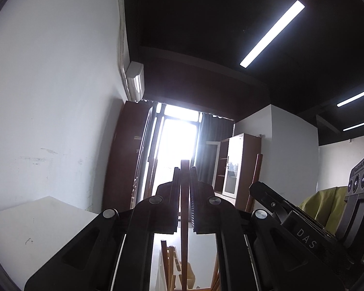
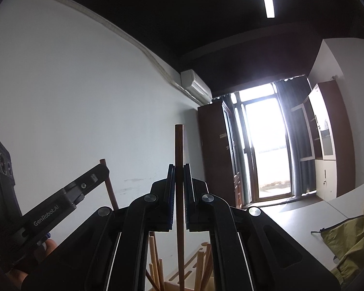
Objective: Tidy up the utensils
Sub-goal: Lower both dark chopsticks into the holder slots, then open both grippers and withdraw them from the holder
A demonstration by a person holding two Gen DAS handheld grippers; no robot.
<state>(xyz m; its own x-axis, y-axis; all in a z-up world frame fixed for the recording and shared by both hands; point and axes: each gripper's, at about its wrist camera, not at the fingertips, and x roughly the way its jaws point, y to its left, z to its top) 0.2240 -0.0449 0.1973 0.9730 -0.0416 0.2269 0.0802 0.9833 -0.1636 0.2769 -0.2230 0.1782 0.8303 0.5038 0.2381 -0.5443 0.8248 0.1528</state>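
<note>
Your left tongs [image 1: 185, 169] are clenched on a dark wooden chopstick [image 1: 184, 208], which stands upright between the pads and pokes just above their tips. Your right tongs [image 2: 179, 167] grip a second brown chopstick [image 2: 179, 145] the same way, though it reaches well above the pads. Below both, near the bottom edge, more light wooden utensils [image 2: 155, 262] stand bunched in a holder on the white desk [image 1: 43, 220]. To the right lies an olive-yellow cloth [image 2: 351, 237]. Far off, a bright window [image 1: 177, 140] glares.
</note>
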